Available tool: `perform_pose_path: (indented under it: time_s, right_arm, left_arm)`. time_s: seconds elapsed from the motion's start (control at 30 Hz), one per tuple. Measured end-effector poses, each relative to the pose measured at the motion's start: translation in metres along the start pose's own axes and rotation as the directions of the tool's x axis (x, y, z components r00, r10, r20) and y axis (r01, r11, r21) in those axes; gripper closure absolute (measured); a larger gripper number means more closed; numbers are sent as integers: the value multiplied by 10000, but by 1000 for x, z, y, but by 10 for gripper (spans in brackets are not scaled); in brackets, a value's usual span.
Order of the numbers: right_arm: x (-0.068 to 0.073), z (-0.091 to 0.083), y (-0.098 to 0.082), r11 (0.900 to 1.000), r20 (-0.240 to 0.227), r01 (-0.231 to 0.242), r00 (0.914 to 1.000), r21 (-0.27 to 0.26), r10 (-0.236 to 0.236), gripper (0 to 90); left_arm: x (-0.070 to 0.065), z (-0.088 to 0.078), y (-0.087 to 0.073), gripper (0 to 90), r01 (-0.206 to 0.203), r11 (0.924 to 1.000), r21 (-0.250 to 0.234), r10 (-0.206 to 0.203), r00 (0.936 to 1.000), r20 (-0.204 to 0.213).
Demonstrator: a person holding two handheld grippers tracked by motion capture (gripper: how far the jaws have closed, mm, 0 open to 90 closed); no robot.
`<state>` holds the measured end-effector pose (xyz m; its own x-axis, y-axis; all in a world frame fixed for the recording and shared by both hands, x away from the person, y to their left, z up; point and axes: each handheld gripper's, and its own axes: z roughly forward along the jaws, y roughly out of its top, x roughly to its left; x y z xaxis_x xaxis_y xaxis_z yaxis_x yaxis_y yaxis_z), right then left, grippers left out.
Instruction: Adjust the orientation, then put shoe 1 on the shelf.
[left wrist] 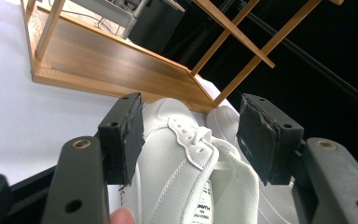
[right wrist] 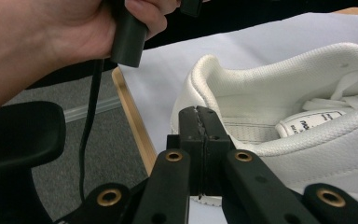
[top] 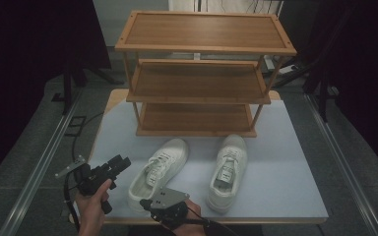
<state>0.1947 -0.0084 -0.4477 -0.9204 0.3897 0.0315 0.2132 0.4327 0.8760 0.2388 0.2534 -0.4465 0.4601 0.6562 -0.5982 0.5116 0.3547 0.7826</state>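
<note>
- Saw the right tongs (right wrist: 200,122) nearest, by the front edge of the bench (top: 285,191), pressed fully together on nothing, tips just beside the heel of the left shoe (right wrist: 279,93).
- Saw the left tongs (left wrist: 191,140) spread wide and empty in a hand (top: 91,206) at the near left, aimed at the outer side of that shoe, with the upper framed between the pads but nothing pressing on it.
- Found the left shoe (top: 160,169) lying flat on the bench, toe angled toward the rack (top: 202,78) and heel toward the front edge.
- Judged the step in hand to be taking hold of this shoe for a lift to a shelf.
- To do it well, judged it best to open the right tongs before anything else, then bite the padded heel collar rather than the smooth side. Best also to bring the left tongs in square across the laced upper and close only once both pads sat past the tongue.
- Worth keeping the shoe level, since soft canvas could fold under a one-sided pinch.
- Noted the right shoe (top: 228,172) near, apart from its mate, and likely to be nudged by a wide swing.
- Noted a trailing cable (right wrist: 91,107) hanging off the bench edge.
- Farthest, saw the three-tier wooden rack standing close behind both toes, all its shelves bare. Judged its low front rail and corner posts the main things in the way of a forward lift.
</note>
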Motion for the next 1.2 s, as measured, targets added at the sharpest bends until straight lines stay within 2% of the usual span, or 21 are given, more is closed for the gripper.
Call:
perform_pose_path:
  time_s: [0.03, 0.1, 0.13, 0.17, 0.2, 0.23, 0.27, 0.33, 0.37, 0.4, 0.43, 0.47, 0.5, 0.6, 0.67, 0.77, 0.8, 0.83, 0.97, 1.13, 1.2]
  right_arm:
    - [0, -3, -2, 10000, 27, -81, 10000, -8, 81, 852]
    - [-1, -7, -3, 9999, 72, -106, 9999, -76, 106, 847]
    - [-4, -20, -5, 9991, 71, -267, 9996, -314, 270, 835]
    - [-4, -20, -5, 9991, 71, -267, 9996, -314, 270, 835]
    - [-11, -39, -7, 9953, 115, -675, 9976, -698, 685, 793]
    - [-11, -39, -7, 9953, 115, -675, 9976, -698, 685, 793]
    - [-16, -56, -10, 9919, 480, -766, 9955, -1016, 818, 752]
    - [-22, -76, -14, 9857, 876, -891, 9909, -1429, 1022, 692]
    - [-22, -76, -14, 9857, 876, -891, 9909, -1429, 1022, 692]
    - [-28, -94, -19, 9772, 1075, -1167, 9847, -1776, 1371, 647]
    - [-28, -94, -19, 9772, 1075, -1167, 9847, -1776, 1371, 647]
    - [-33, -110, -24, 9714, 1396, -1224, 9784, -2032, 1525, 612]
    - [-33, -110, -24, 9714, 1396, -1224, 9784, -2032, 1525, 612]
    - [-40, -127, -30, 9700, 1938, -1186, 9678, -2122, 1608, 590]
    - [-49, -138, -36, 9633, 2202, -1432, 9559, -2272, 1941, 578]
    - [-55, -142, -39, 9605, 2348, -1564, 9489, -2301, 2108, 574]
    - [-57, -143, -41, 9611, 2560, -1569, 9426, -2273, 2144, 571]
    - [-57, -143, -41, 9611, 2560, -1569, 9426, -2273, 2144, 571]
    - [-53, -141, -44, 9713, 2884, -1397, 9380, -1925, 1921, 558]
    - [-53, -140, -47, 9717, 2972, -1495, 9337, -1828, 1996, 549]
    - [-55, -141, -50, 9689, 3016, -1649, 9288, -1846, 2155, 549]
  left_arm:
    - [0, 0, 0, 404, -10, 10000, 13, 10, 10000, 3]
    - [0, 0, 0, 404, -31, 10000, 17, 31, 10000, 2]
    - [0, 0, 0, 404, -56, 10000, 50, 57, 10000, -55]
    - [0, 0, 0, 404, -56, 10000, 50, 57, 10000, -55]
    - [1, 1, -1, 404, -47, 10000, 59, 48, 9999, -106]
    - [1, 2, -1, 404, -34, 10000, 93, 35, 9999, -104]
    - [1, 4, -2, 403, -91, 9998, 154, 94, 9998, -189]
    - [-1, 6, -3, 397, -177, 9997, 191, 181, 9997, -187]
    - [-1, 6, -3, 391, -177, 9997, 191, 181, 9997, -187]
    - [-3, 8, -4, 385, -331, 9988, 349, 338, 9993, -179]
    - [-3, 8, -4, 377, -331, 9988, 349, 338, 9993, -179]
    - [-4, 10, -4, 370, -413, 9983, 401, 420, 9990, -160]
    - [-5, 11, -5, 370, -485, 9977, 467, 494, 9986, -189]
    - [-8, 16, -4, 355, -728, 9953, 634, 742, 9971, -194]
    - [-9, 20, -5, 348, -887, 9929, 795, 910, 9955, -266]
    - [-9, 24, -7, 348, -938, 9915, 902, 966, 9949, -274]
    - [-10, 27, -8, 349, -1019, 9895, 1023, 1060, 9937, -359]
    - [-10, 27, -8, 349, -1019, 9895, 1023, 1060, 9937, -359]
    - [-10, 34, -9, 345, -1163, 9862, 1176, 1218, 9917, -411]
    - [-10, 45, -10, 336, -1490, 9754, 1626, 1590, 9860, -500]
    - [-11, 50, -12, 336, -1631, 9695, 1829, 1754, 9830, -533]
